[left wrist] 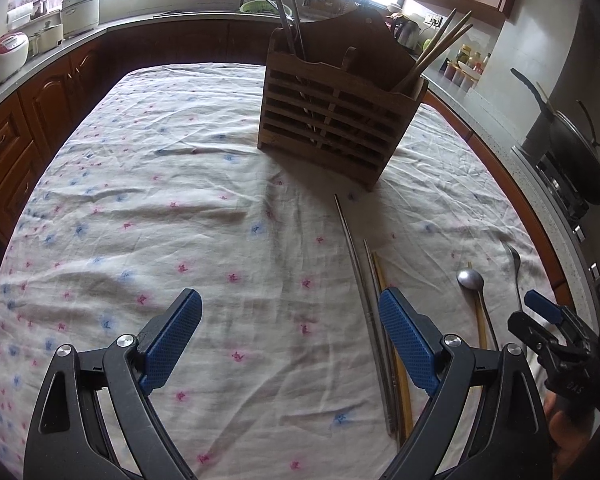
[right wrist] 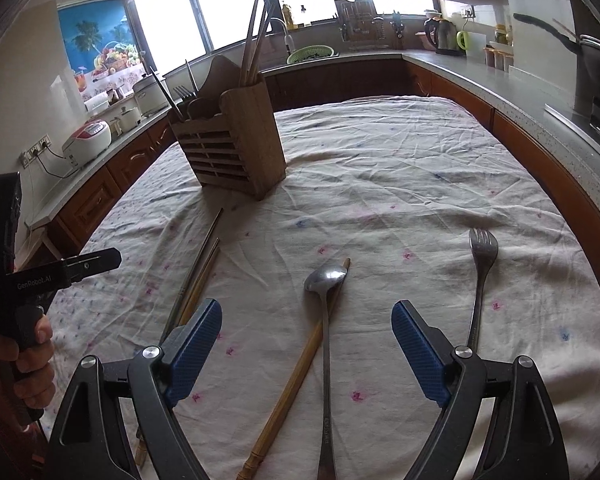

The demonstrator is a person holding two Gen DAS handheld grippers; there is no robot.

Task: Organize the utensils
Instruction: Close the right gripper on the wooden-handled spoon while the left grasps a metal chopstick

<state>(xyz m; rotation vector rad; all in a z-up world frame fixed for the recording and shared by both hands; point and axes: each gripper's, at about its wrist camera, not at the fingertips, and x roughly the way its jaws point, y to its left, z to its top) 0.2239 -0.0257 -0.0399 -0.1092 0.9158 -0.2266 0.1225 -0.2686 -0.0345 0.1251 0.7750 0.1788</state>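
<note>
Both my tongs hang above the table [left wrist: 148,168], each gaping and gripping nothing: left tongs [left wrist: 290,334], right tongs [right wrist: 307,346]. Wooden utensil holder [right wrist: 236,148] stands upright mid-table, chopsticks and forks already in its compartments. On the cloth: spoon [right wrist: 325,280] lying across a bamboo chopstick [right wrist: 296,380] between my right fingers; fork [right wrist: 482,256] just to the right; steel chopsticks [left wrist: 356,264] beside my left tongs' right finger.
</note>
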